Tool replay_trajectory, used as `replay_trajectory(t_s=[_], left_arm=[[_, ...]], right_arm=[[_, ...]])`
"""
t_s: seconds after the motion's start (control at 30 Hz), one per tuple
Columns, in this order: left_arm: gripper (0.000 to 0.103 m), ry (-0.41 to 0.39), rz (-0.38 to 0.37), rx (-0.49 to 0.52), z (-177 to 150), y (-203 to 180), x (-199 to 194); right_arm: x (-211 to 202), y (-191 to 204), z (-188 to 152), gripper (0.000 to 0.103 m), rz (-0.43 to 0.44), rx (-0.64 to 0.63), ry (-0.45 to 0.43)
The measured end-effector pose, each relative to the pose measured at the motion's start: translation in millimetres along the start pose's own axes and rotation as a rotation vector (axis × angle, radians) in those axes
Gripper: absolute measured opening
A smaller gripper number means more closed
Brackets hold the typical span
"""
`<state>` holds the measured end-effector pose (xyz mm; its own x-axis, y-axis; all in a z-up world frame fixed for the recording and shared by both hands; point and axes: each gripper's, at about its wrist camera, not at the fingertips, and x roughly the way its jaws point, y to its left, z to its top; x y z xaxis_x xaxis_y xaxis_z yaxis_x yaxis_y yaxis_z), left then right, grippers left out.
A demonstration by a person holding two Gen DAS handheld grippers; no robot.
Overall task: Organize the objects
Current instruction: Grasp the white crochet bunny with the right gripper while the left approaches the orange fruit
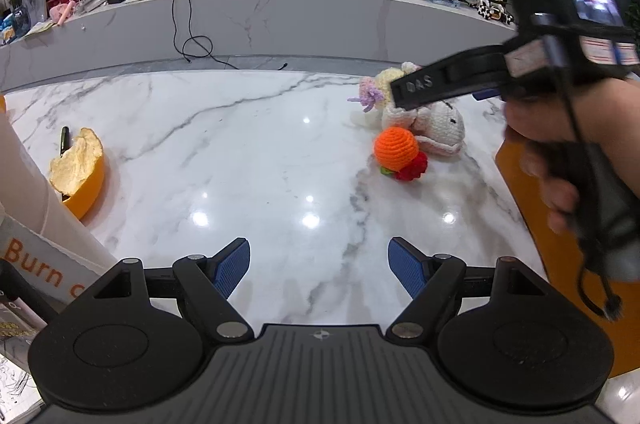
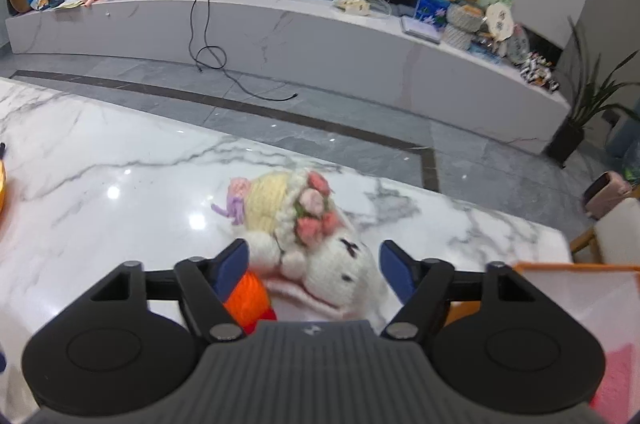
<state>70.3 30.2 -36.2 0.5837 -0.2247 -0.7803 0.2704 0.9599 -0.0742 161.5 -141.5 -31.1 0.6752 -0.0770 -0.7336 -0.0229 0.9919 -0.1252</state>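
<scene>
Glossy white marble table [image 1: 248,152], grey tile floor past it, and a long marble TV bench [image 2: 280,24] cluttered with routers and knick-knacks. The crochet bunny [image 2: 336,264] lies on the table's right side beside an orange crochet ball [image 1: 396,148]. The right gripper [image 2: 314,264] angles down over the bunny, jaws wide, not pinching it. The left gripper [image 1: 319,266] hovers open over bare marble.

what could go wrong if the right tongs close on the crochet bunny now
The crochet bunny lies between the open right tongs, but the orange ball sits against the left pad, so closing may pinch or drag it too. The bunny lies near the table edge; a push could slide it off.
</scene>
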Motion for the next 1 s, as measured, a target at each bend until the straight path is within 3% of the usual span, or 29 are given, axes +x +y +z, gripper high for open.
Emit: replay_trajectory(t_s=[0.17,0.27,0.4,0.67,0.87,1.0], left_arm=[[0.090,0.002,0.002,-0.004,2,3,1],[0.090,0.004,0.007,0.002,1,3,2],[0.090,0.017,0.020,0.016,-2,3,7],[0.090,0.059,0.034,0.063,-14,-9,18],[0.090,0.088,-0.028,0.120,-43,-31,12],[0.090,0.078,0.039,0.246,-65,-53,8]], right_arm=[[34,-2,9,0.093,0.047,0.025,0.028],[54,1,9,0.093,0.026,0.004,0.042],[68,11,-1,0.082,-0.013,-0.084,0.078],[26,36,-38,0.081,0.033,-0.156,0.171],[-14,32,-71,0.081,0.126,-0.052,0.287],[-32,22,-87,0.081,0.156,0.040,0.336]])
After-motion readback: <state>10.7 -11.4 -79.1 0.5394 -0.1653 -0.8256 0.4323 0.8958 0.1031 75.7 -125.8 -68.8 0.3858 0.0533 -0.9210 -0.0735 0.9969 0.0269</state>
